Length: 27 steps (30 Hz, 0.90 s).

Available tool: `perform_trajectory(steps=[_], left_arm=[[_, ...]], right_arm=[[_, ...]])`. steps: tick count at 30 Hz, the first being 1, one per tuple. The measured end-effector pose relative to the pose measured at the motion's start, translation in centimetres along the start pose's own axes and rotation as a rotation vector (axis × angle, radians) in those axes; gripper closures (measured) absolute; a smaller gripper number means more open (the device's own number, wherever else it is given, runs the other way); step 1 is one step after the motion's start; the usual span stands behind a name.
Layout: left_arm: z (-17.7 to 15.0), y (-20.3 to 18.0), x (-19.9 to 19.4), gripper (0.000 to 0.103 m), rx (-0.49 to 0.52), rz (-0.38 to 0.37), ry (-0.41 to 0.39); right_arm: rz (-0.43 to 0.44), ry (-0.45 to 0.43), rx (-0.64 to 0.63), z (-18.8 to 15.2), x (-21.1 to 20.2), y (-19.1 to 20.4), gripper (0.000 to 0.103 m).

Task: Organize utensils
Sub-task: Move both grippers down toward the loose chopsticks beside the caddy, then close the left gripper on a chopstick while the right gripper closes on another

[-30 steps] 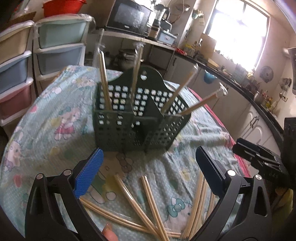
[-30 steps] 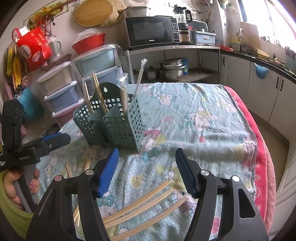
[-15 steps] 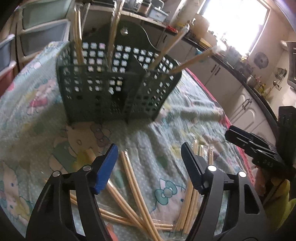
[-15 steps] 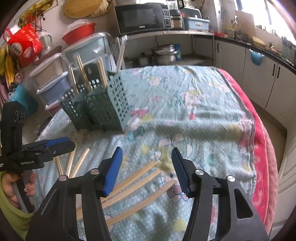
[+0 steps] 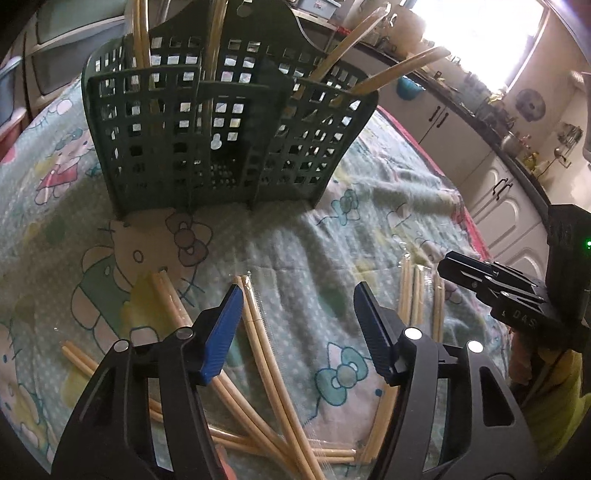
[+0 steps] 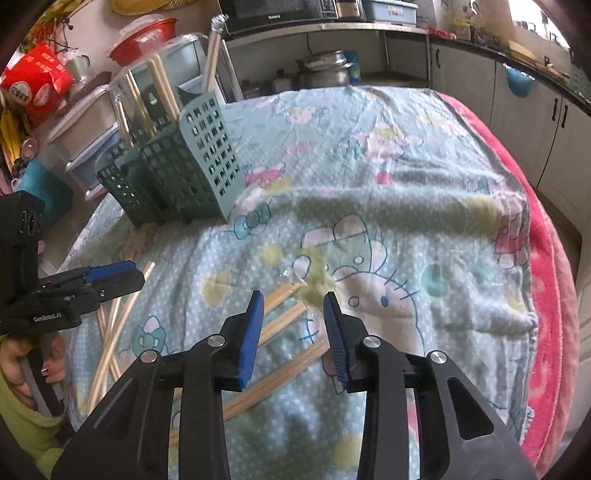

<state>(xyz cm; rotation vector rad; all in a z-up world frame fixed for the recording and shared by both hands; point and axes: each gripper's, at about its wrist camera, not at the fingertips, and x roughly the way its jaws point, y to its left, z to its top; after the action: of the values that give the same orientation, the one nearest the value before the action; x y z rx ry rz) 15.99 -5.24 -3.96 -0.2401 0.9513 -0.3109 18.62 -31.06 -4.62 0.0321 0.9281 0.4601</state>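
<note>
A dark green slotted utensil holder (image 5: 229,122) stands on the cartoon-print cloth (image 5: 303,236), with several wrapped chopsticks (image 5: 142,33) upright in it. More wrapped chopstick pairs lie loose on the cloth. My left gripper (image 5: 297,295) hangs low over one pair (image 5: 258,332), which lies just inside its left pad; the jaws are closing and nothing is pressed. My right gripper (image 6: 293,299) is closing over another pair (image 6: 291,314) that lies between its pads, untouched. Each gripper shows in the other's view: the right gripper (image 5: 491,291) and the left gripper (image 6: 110,275).
Three chopstick pairs (image 5: 417,295) lie under the right gripper's nose. Stacked plastic drawers (image 6: 85,122) stand behind the holder (image 6: 184,173). A pink blanket edge (image 6: 546,258) marks the table's right side, with kitchen cabinets (image 6: 535,103) beyond. A hand (image 6: 26,369) grips the left tool.
Both grippers have sunk toward the cloth and tipped further down. Their jaws have narrowed, the right more than the left. The holder now looms closer in the left wrist view.
</note>
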Motion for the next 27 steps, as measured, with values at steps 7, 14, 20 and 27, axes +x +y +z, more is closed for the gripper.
perform_trajectory(steps=[7,14,20,27], left_arm=[[0.2,0.5,1.5,0.049,-0.012,0.039,0.026],[0.6,0.7,2.2,0.049,-0.016,0.059,0.021],[1.0,0.5,2.9,0.049,-0.001,0.081,0.017],[1.6,0.2,3.4,0.051,0.019,0.111,0.012]], right_arm=[[0.003,0.029,0.006,0.1,1.5,-0.5,0.071],[0.018,0.067,-0.011,0.2,2.8,-0.3,0.071],[0.032,0.067,-0.015,0.0,2.9,-0.4,0.08],[0.036,0.034,-0.016,-0.2,2.2,-0.2,0.101]])
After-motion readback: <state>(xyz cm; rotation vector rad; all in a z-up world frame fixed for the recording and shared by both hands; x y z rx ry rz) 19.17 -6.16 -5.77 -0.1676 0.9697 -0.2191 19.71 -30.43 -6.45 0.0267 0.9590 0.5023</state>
